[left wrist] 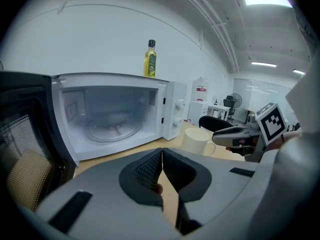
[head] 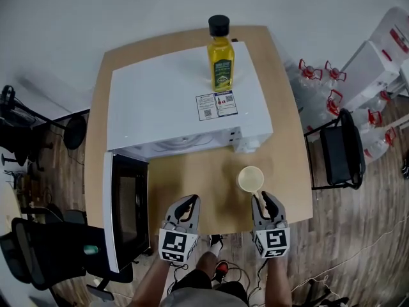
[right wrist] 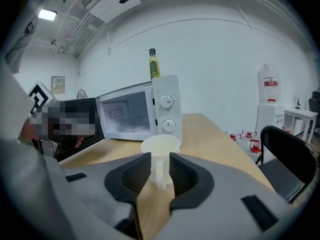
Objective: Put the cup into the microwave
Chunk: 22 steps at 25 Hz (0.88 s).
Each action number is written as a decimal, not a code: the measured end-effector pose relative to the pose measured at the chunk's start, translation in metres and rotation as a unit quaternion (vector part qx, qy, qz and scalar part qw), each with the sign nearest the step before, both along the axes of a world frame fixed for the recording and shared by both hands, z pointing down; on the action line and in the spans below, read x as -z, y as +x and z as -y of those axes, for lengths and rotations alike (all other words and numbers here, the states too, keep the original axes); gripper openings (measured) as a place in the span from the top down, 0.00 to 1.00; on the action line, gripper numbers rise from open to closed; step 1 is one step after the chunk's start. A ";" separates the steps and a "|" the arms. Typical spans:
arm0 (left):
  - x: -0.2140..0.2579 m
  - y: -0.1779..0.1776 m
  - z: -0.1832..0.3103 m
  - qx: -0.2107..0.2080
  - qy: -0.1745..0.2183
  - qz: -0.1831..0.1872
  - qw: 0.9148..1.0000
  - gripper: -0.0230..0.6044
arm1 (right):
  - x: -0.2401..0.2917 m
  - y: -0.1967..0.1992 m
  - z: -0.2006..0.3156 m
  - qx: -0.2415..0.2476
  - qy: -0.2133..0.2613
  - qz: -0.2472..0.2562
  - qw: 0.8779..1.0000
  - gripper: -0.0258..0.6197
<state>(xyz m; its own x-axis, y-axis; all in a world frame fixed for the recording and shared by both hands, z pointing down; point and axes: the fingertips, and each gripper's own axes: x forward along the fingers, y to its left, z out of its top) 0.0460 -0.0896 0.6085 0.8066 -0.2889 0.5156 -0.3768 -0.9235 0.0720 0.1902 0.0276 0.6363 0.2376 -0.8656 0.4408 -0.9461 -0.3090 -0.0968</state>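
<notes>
Fingers (right wrist: 135,176) of the right gripper (right wrist: 158,157) are set narrowly apart, with the handle (right wrist: 161,173) of the cream cup (right wrist: 160,145) standing between the pads. The pads lie just beside the handle on either side, and no firm clamp on it can be made out. The left gripper (left wrist: 162,156) is held with its jaws pressed together and nothing between them, low over the wooden table (head: 192,184) in front of the microwave's open door (head: 124,210). The cup is seen upright on the table, apparently empty, just before the microwave's control panel (right wrist: 166,111), with its handle turned toward the right gripper. It is judged to be light, stiff and smooth-walled. The slim handle is therefore taken as the best hold, gripped close to the cup wall so that the body is kept from swinging or tilting. Some slip is to be expected on so glossy a surface. Beyond the cup, the white microwave (head: 185,101) is seen with its cavity and glass turntable (left wrist: 112,129) exposed. A yellow oil bottle (head: 220,56) stands on its top.
</notes>
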 end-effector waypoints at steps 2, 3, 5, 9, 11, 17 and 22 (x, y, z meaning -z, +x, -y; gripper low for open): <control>-0.004 0.001 0.000 -0.001 -0.002 0.003 1.000 0.92 | -0.010 0.000 0.001 0.008 -0.007 0.003 1.000 0.77; -0.007 0.001 0.000 -0.002 -0.003 0.006 1.000 0.92 | -0.015 -0.001 0.001 0.013 -0.012 0.004 1.000 0.74; -0.013 0.000 0.000 -0.002 -0.006 0.012 1.000 0.92 | -0.025 -0.004 0.002 0.021 -0.022 0.006 1.000 0.71; -0.018 0.001 0.002 -0.001 -0.007 0.016 1.000 0.92 | -0.040 -0.003 0.004 0.019 -0.032 0.001 0.999 0.71; -0.020 0.002 0.003 -0.001 -0.007 0.019 1.000 0.92 | -0.042 0.000 0.004 0.011 -0.031 -0.004 0.999 0.72; -0.025 0.001 0.002 -0.003 -0.011 0.026 1.000 0.92 | -0.041 0.001 0.004 0.017 -0.031 -0.017 0.999 0.87; -0.025 -0.001 0.006 0.001 -0.011 0.025 1.000 0.92 | -0.040 0.002 0.005 0.015 -0.031 -0.033 0.999 0.88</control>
